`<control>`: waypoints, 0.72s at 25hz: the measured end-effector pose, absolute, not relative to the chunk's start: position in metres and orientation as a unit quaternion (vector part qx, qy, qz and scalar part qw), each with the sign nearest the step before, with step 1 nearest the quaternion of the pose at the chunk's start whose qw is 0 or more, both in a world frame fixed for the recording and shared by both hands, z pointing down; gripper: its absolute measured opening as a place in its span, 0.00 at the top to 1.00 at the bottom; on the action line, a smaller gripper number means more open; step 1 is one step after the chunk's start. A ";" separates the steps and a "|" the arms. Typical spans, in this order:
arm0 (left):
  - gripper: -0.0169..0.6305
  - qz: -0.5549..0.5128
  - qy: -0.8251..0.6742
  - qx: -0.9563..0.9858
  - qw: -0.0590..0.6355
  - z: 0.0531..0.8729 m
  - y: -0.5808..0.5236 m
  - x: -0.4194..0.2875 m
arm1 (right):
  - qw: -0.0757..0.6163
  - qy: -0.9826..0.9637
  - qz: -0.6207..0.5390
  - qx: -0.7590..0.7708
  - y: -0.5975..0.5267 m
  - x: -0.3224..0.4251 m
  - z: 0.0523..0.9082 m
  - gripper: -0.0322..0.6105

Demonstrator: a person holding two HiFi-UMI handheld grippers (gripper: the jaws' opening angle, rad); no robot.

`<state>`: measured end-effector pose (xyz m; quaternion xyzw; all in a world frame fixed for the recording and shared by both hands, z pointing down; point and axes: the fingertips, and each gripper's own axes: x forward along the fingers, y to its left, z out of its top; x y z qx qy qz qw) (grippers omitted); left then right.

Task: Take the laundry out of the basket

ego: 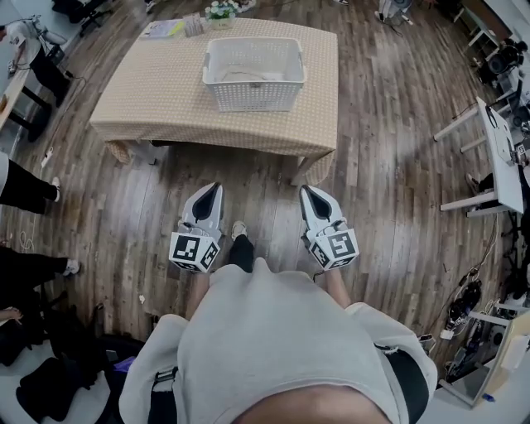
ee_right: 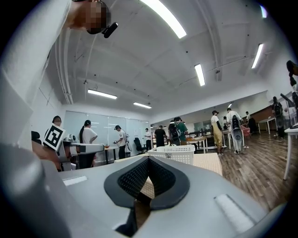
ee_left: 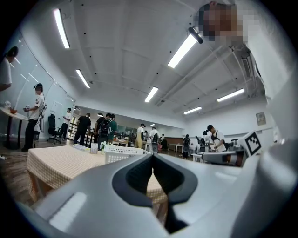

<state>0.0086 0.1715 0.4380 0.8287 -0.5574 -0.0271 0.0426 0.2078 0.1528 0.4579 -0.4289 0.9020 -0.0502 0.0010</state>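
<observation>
Left claw (ego: 215,189) and right claw (ego: 305,190) are both pressed together, empty, side by side over the wood floor (ego: 389,149), short of the counter (ego: 157,95). The white basket (ego: 252,96) sits on it, pale laundry (ego: 243,74) inside.

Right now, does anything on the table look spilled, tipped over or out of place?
Nothing stands out. The white basket stands upright on the table with pale laundry inside; papers and flowers sit tidily at the far edge.
</observation>
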 end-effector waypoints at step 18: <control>0.96 -0.050 -0.542 0.838 0.037 0.413 -0.020 -0.116 | -0.006 0.902 -0.030 -0.430 -0.034 0.069 0.431 0.95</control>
